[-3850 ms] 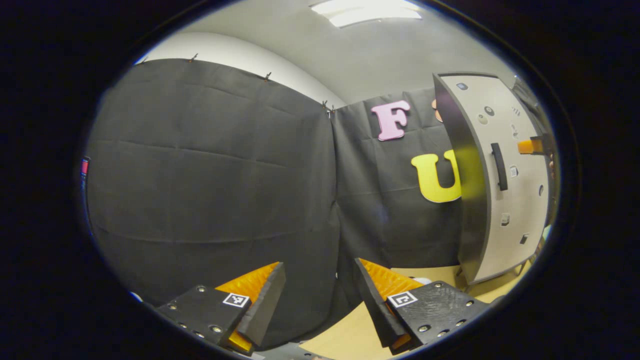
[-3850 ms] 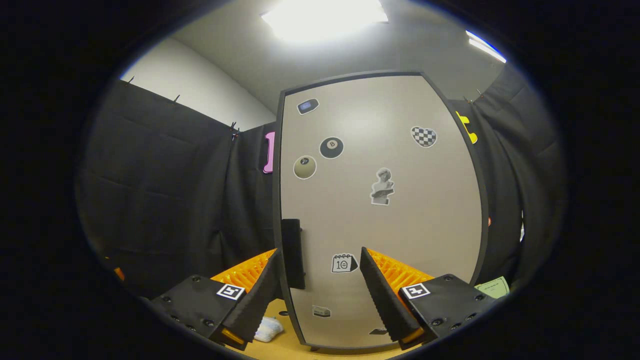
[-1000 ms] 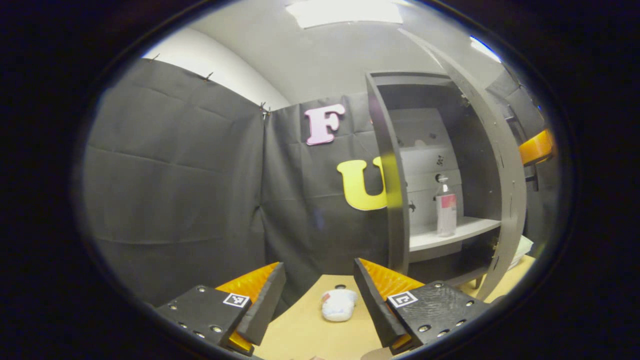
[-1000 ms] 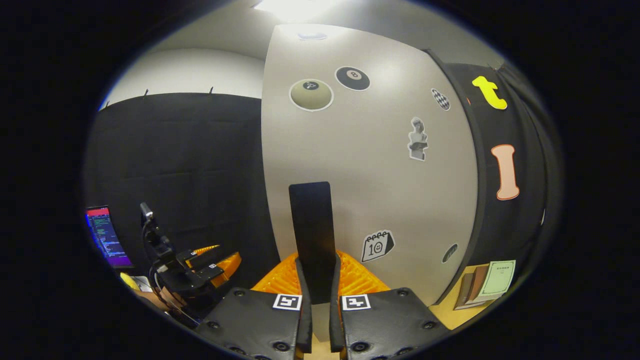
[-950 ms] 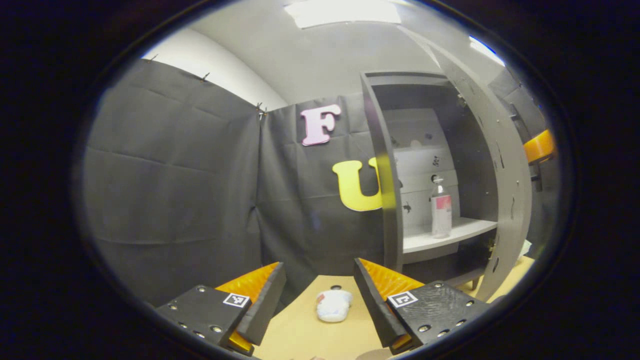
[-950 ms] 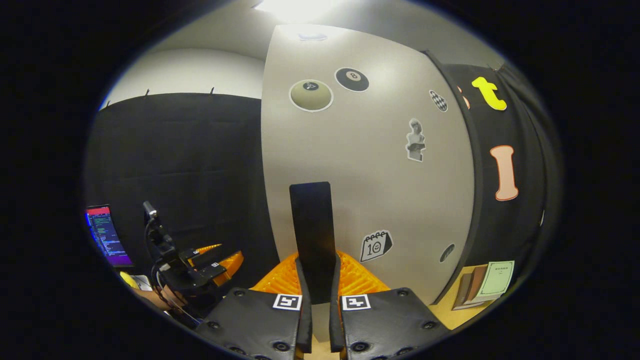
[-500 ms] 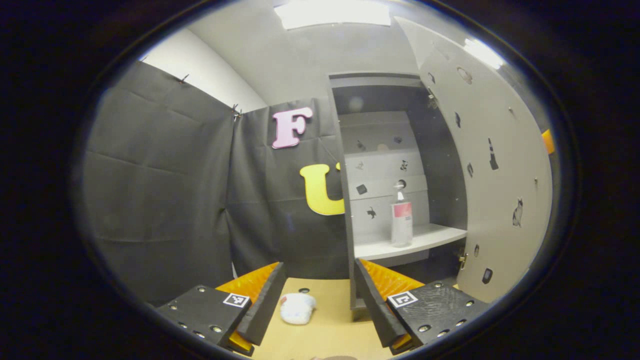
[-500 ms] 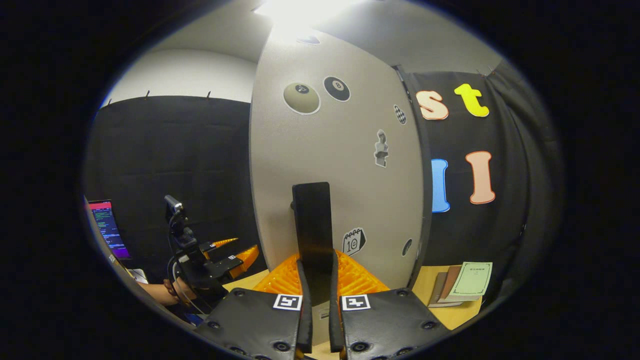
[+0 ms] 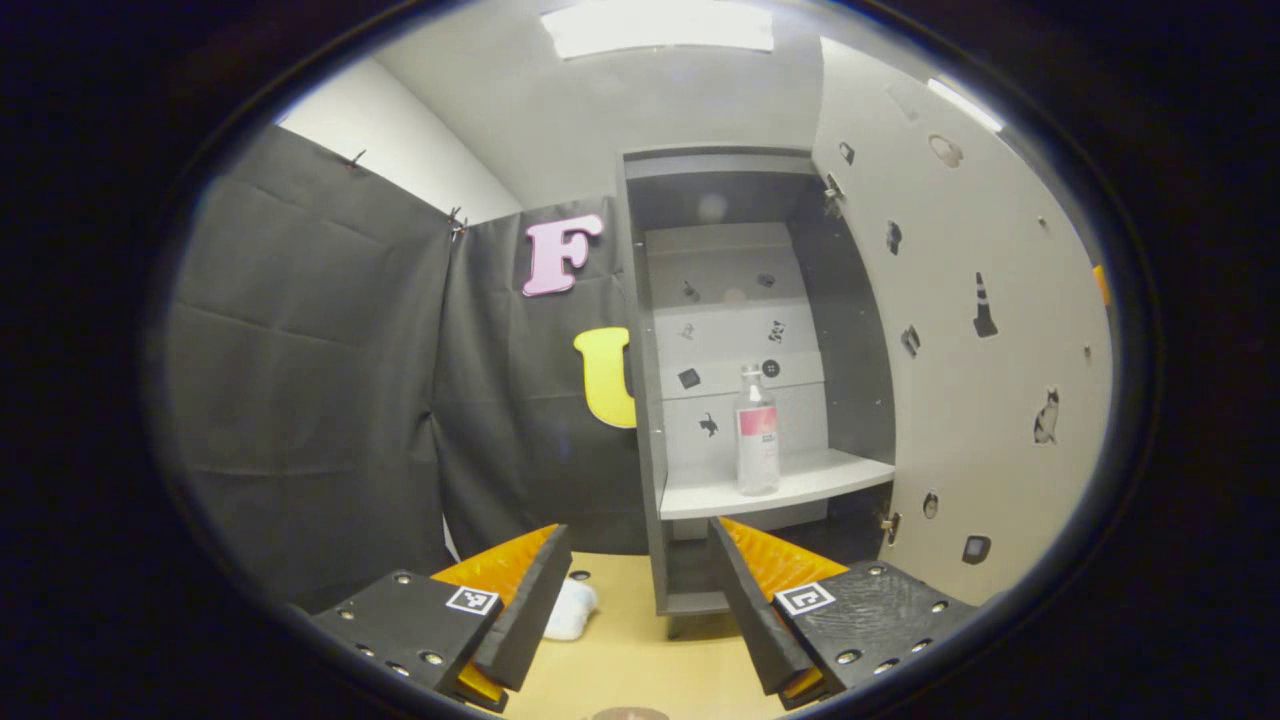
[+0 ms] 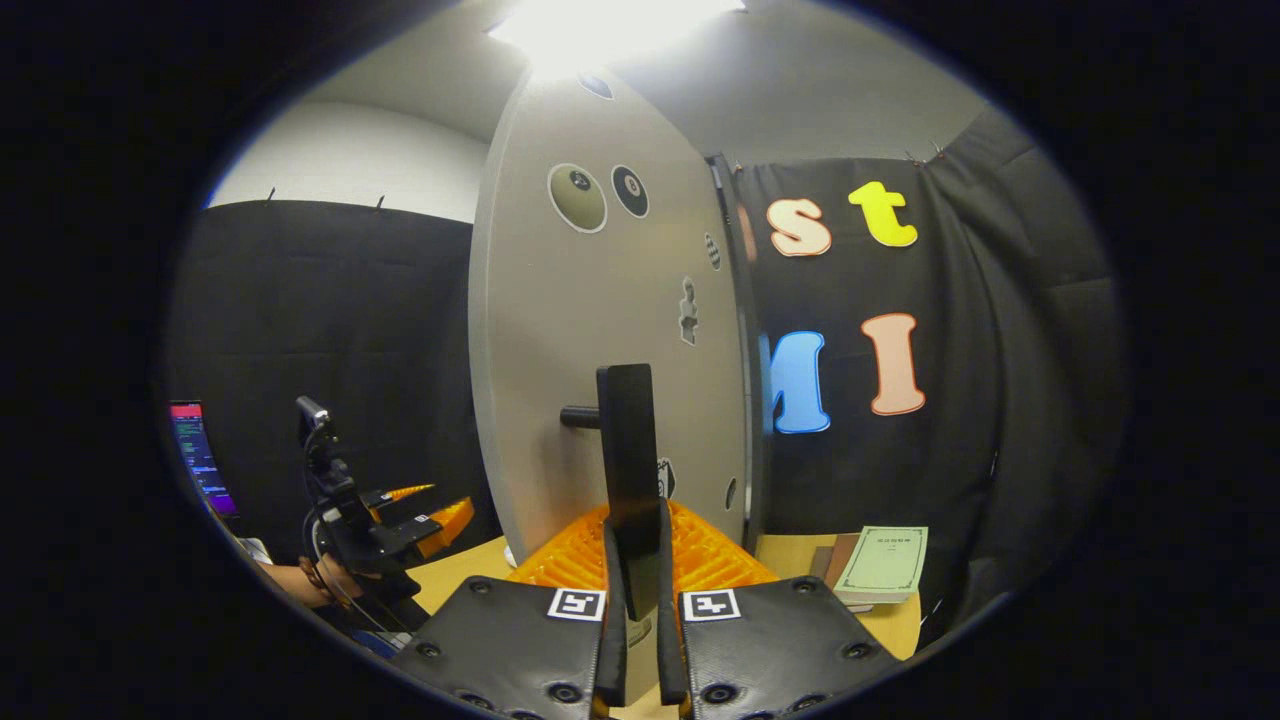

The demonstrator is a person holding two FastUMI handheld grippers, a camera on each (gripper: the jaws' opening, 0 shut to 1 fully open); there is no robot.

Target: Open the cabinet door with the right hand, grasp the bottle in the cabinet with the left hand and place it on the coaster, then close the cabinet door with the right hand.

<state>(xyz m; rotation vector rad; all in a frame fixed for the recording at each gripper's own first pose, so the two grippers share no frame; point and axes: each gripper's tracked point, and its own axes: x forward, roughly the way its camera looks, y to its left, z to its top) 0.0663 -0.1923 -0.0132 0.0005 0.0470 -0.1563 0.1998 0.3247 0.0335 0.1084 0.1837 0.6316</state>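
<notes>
The grey cabinet point(image 9: 640, 400) stands open in the left gripper view. A clear bottle point(image 9: 757, 443) with a pink label stands upright on its pale shelf point(image 9: 800, 485). The door point(image 9: 970, 340) is swung out to the right. My left gripper point(image 9: 640, 585) is open and held low in front of the cabinet, well short of the bottle. In the right gripper view my right gripper point(image 10: 635, 530) is shut on the door's black handle point(image 10: 628, 440), with the door point(image 10: 590, 330) seen nearly edge-on. The left gripper point(image 10: 430, 515), held by a hand, shows farther off at the lower left.
A white crumpled wad point(image 9: 572, 610) lies on the tan table point(image 9: 640, 660) left of the cabinet's foot. A brown round rim point(image 9: 628, 713) peeks in at the bottom edge. Booklets point(image 10: 880, 565) lie on the table right of the door. A lit screen point(image 10: 195, 450) glows far left.
The right gripper went from open before the shut door to shut on the handle and has pulled the door wide open. The left gripper has turned to face the cabinet, bringing the bottle nearer centre.
</notes>
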